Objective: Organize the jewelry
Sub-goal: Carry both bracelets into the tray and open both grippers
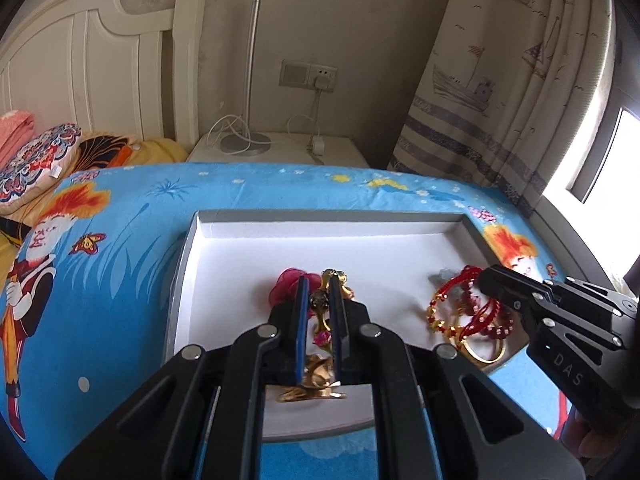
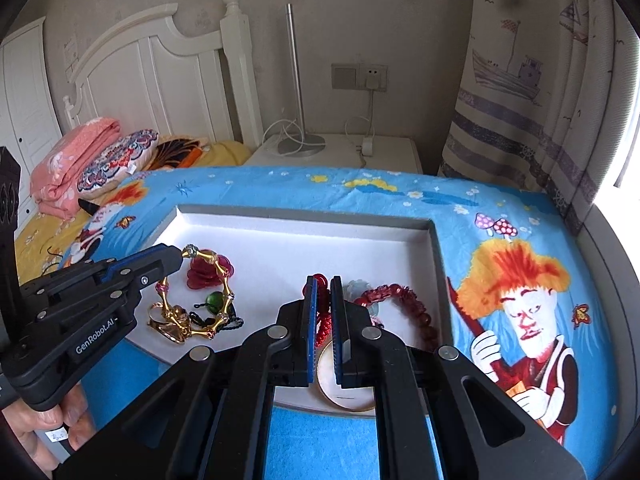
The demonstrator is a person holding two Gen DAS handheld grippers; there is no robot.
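A shallow white tray (image 1: 320, 240) (image 2: 300, 240) lies on a blue cartoon bedsheet. My left gripper (image 1: 320, 280) (image 2: 182, 256) is shut on a gold bamboo-link bracelet (image 2: 218, 268) (image 1: 320, 320), which drapes over a red flower piece (image 2: 206, 272) (image 1: 286, 284), a green bead (image 2: 214, 299) and a gold leaf ornament (image 2: 172, 326). My right gripper (image 2: 323, 280) (image 1: 482, 276) is shut on a red cord bracelet (image 2: 322, 322) (image 1: 452, 292) at the tray's right side. Beside it lie a red bead bracelet (image 2: 400, 296) and a gold bangle (image 2: 348, 400) (image 1: 484, 356).
Behind the bed stands a white nightstand (image 1: 280, 144) with a lamp base (image 2: 300, 144) and charger cables. A white headboard (image 1: 100, 60) and pillows (image 2: 116, 164) are at the left, a ship-print curtain (image 2: 520, 80) at the right. A hand (image 2: 44, 432) holds the left gripper.
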